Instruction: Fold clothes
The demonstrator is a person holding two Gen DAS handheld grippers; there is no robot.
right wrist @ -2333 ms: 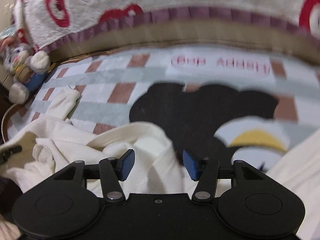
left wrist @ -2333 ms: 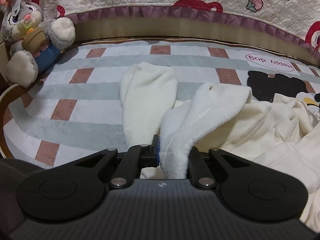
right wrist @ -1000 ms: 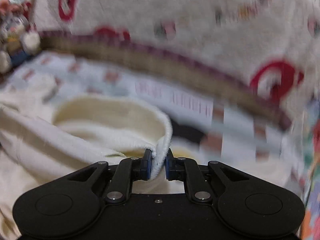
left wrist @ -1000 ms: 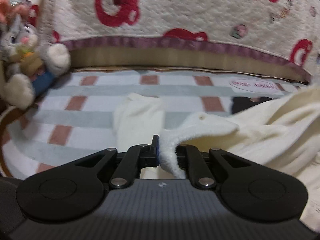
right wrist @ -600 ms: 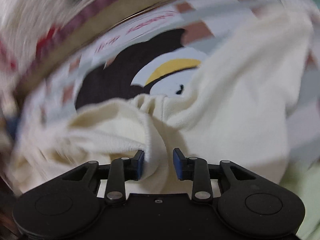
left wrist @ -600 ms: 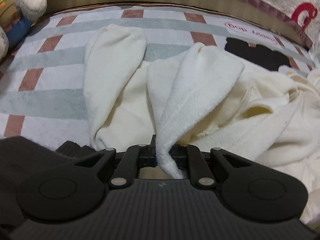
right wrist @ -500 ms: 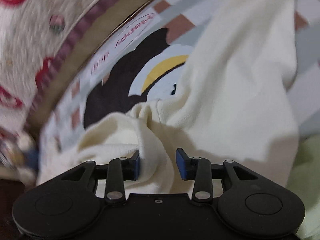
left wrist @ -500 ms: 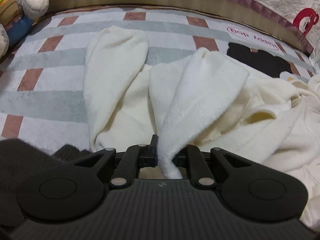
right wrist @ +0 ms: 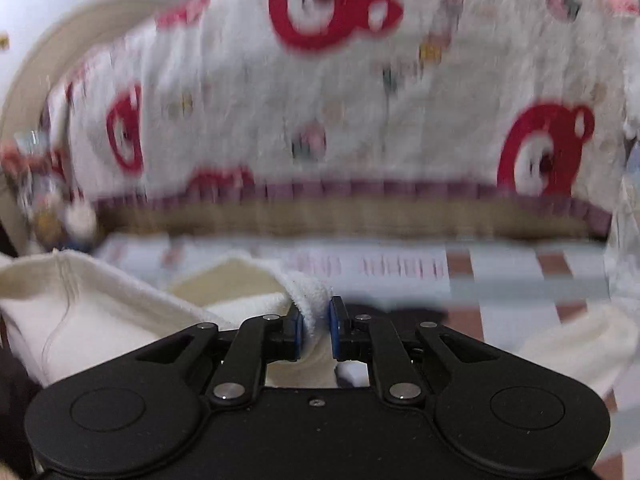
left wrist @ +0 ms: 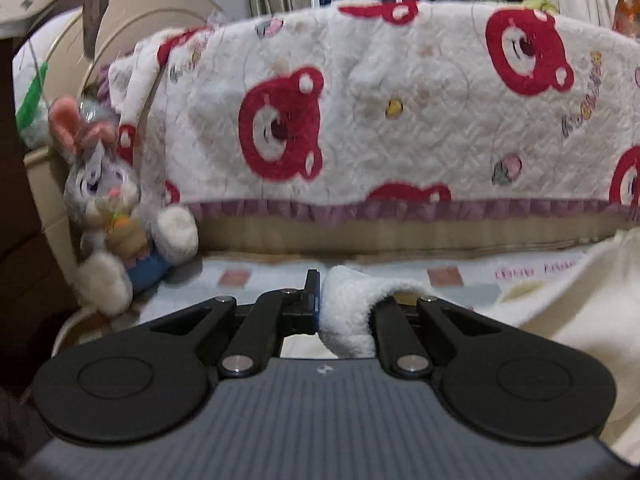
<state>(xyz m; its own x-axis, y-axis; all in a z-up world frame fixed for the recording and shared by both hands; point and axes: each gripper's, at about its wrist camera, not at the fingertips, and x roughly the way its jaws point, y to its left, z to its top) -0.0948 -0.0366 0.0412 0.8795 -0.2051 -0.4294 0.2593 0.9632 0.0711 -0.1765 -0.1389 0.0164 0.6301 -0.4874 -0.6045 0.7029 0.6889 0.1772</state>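
A cream fleece garment [left wrist: 572, 312] hangs lifted above the checked bed mat [left wrist: 248, 276]. My left gripper [left wrist: 346, 308] is shut on a thick fluffy edge of it [left wrist: 352, 300]; the cloth stretches away to the right. My right gripper [right wrist: 316, 322] is shut on another edge of the same garment [right wrist: 308, 296], with the cloth spreading to the left [right wrist: 88, 304]. Both grippers point level at the back of the bed. The right wrist view is blurred by motion.
A white quilt with red bear faces [left wrist: 380, 120] covers the headboard behind the mat. A grey plush rabbit [left wrist: 108, 208] sits at the far left corner. The mat's pink "happy dog" lettering [right wrist: 400, 268] shows ahead.
Both grippers have lifted and tilted up from the mat, raising the garment. The right gripper, open around the cloth half a second ago, has shut on its edge.
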